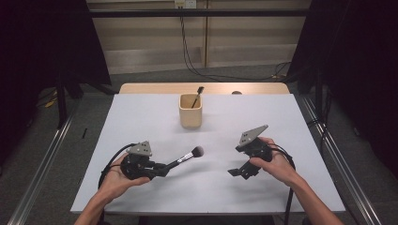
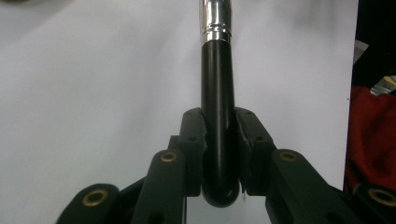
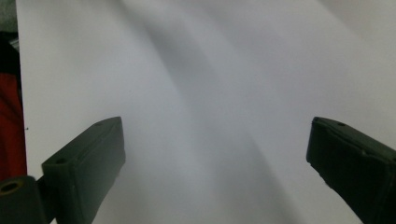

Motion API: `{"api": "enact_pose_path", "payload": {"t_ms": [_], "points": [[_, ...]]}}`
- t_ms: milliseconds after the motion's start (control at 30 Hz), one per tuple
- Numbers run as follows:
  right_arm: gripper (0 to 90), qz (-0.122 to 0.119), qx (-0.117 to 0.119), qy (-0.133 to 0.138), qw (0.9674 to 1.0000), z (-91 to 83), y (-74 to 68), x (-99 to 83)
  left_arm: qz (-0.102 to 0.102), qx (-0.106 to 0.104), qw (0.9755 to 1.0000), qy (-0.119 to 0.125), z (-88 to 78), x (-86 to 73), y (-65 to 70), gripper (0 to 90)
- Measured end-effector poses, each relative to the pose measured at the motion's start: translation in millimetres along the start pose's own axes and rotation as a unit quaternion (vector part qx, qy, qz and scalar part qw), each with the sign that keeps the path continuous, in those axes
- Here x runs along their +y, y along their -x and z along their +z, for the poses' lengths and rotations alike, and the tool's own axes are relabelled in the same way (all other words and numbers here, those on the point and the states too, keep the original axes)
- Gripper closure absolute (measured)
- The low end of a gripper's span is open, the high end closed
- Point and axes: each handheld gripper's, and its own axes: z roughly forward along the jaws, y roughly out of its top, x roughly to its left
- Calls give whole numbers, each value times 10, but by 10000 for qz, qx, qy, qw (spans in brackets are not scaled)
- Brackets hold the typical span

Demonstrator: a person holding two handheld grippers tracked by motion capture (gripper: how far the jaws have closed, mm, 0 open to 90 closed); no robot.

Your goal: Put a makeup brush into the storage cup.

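I see the white table (image 1: 141,117) across the middle of the high view, with both of my hands coming in from the bottom edge. A tan cup (image 1: 190,112) stands upper centre on it, and a thin dark brush (image 1: 197,93) leans out of its top right. My right tool (image 1: 237,171) sits lower right of centre, tilted down toward the table; in the right gripper view its two black jaws stand far apart with nothing but bare table between them, so it is released. My left tool (image 1: 164,168) is lower left of centre, clenched on the black handle of a makeup brush (image 1: 187,156). The brush runs up and to the right from the jaws, its fluffy head nearest frame centre, well below the cup. In the left gripper view the makeup brush (image 2: 217,116) rises straight up between the pads, rounded butt end just below them, silver ferrule at the top edge.
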Motion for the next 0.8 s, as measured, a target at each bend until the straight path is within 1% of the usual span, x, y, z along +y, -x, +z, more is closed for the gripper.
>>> {"api": "enact_pose_path", "payload": {"t_ms": [33, 100, 133, 167, 200, 233, 267, 333, 400, 467, 500, 600, 633, 667, 733, 800], "points": [[30, 61, -36, 36, 10000, 3, -2, -14, 6, -10, 10000, 39, -7, 4, 4, 746], [31, 147, -14, 31, 9999, 13, 3, -33, -56, -44, 9997, 249, -7, 9, 17, 746], [31, 185, 10, 50, 9998, 12, 8, -37, 16, -5, 9997, 260, -12, 11, 14, 746], [31, 208, 18, 115, 9997, 9, 12, -39, -29, -26, 9994, 354, -5, 10, 18, 746], [31, 249, 53, 188, 9995, 4, 14, -40, 1, -8, 9994, 355, -3, 13, 23, 746], [31, 222, 64, 254, 9994, 4, 13, -40, 69, 63, 9992, 383, 2, 11, 28, 746], [31, 181, 76, 312, 9993, 5, 6, -40, 98, 44, 9990, 434, 10, 6, 28, 746], [29, 152, 149, 405, 9990, 3, -7, -37, 117, 87, 9985, 533, 24, -6, 28, 747], [29, 194, 275, 486, 9982, 0, -9, -35, 74, 55, 9980, 623, 30, -23, 16, 746], [25, 223, 250, 613, 9976, -8, -16, -39, 91, 73, 9974, 714, 28, -38, 10, 746], [24, 261, 244, 658, 9972, -10, -20, -39, 67, 69, 9970, 765, 24, -41, 8, 746], [25, 312, 324, 777, 9960, -4, -23, -43, 36, 31, 9952, 978, 15, -46, 0, 746], [27, 314, 385, 759, 9959, -1, -29, -40, 48, 31, 9949, 1007, 10, -45, -5, 746], [28, 290, 439, 775, 9956, 4, -36, -37, -12, 29, 9944, 1059, 10, -44, -2, 746], [28, 265, 516, 814, 9950, 12, -57, -30, 15, 47, 9938, 1110, 9, -46, -3, 746], [28, 221, 484, 863, 9948, 25, -77, -22, 12, 28, 9931, 1172, 11, -48, -1, 746]]}}
